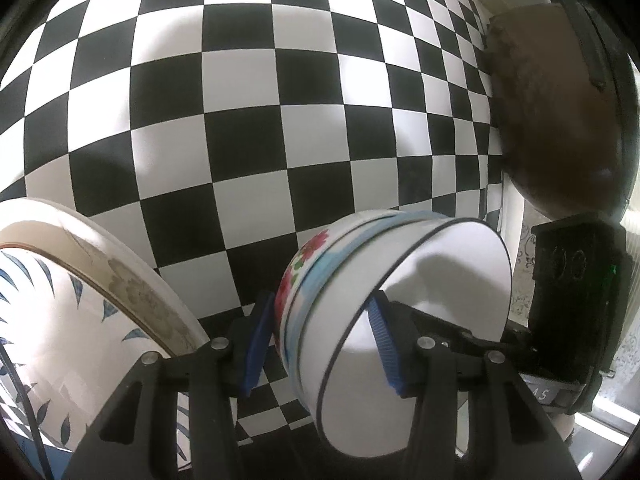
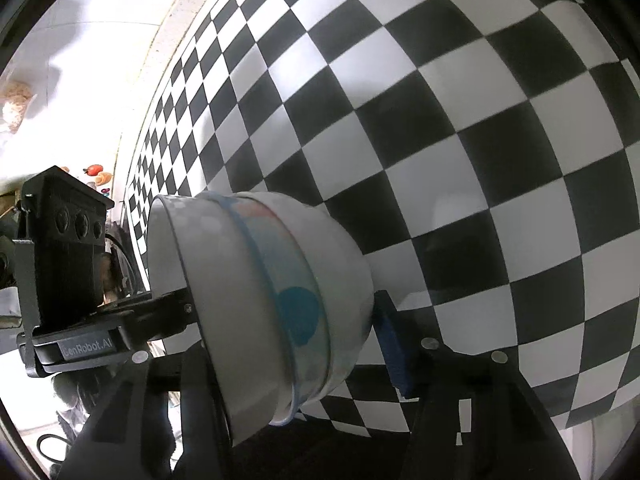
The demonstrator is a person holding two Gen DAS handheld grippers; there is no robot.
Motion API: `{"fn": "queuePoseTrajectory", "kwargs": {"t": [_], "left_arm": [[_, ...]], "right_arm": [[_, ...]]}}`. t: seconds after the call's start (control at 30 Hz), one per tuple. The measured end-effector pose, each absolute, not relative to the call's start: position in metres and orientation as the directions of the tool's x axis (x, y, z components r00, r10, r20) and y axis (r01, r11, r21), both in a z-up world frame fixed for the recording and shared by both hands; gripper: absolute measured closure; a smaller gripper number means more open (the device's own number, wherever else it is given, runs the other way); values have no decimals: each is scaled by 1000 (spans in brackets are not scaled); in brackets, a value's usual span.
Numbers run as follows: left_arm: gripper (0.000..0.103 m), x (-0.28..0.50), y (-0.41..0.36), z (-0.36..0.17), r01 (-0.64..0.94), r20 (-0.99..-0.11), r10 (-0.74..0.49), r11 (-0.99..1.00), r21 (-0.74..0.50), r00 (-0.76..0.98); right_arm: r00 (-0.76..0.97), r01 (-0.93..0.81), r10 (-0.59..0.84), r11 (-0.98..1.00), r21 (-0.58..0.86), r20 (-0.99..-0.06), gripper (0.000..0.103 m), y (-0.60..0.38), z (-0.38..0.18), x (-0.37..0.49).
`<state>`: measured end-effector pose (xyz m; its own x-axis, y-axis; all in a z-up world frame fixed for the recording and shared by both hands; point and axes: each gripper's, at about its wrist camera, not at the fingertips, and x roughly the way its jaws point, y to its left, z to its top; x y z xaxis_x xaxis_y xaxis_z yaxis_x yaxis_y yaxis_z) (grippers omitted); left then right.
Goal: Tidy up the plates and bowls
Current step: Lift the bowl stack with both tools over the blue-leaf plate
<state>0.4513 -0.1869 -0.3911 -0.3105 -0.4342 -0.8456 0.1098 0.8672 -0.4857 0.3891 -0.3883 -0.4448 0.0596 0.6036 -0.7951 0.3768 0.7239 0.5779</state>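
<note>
The left claw [image 1: 320, 344] is clamped on the side wall of a white bowl [image 1: 400, 320] with red flowers, one blue pad [image 1: 382, 344] inside, one outside. The bowl hangs tipped above the checkered cloth [image 1: 240, 120]. The right claw [image 2: 304, 344] has the same bowl between its jaws; it seems to squeeze it, but one pad is hidden. A leafy plate [image 1: 60, 320] sits at the left.

Black-and-white checkered surface [image 1: 248, 92], bright daylight
</note>
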Motion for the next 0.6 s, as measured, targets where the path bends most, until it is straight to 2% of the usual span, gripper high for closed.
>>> {"fn": "queuePoseTrajectory", "kwargs": {"t": [0.6], "left_arm": [[58, 459, -157, -328, 120, -881, -422, 884, -453, -215]], "right_arm": [[88, 259, 613, 747, 612, -785, 48, -370, -382, 407]]}}
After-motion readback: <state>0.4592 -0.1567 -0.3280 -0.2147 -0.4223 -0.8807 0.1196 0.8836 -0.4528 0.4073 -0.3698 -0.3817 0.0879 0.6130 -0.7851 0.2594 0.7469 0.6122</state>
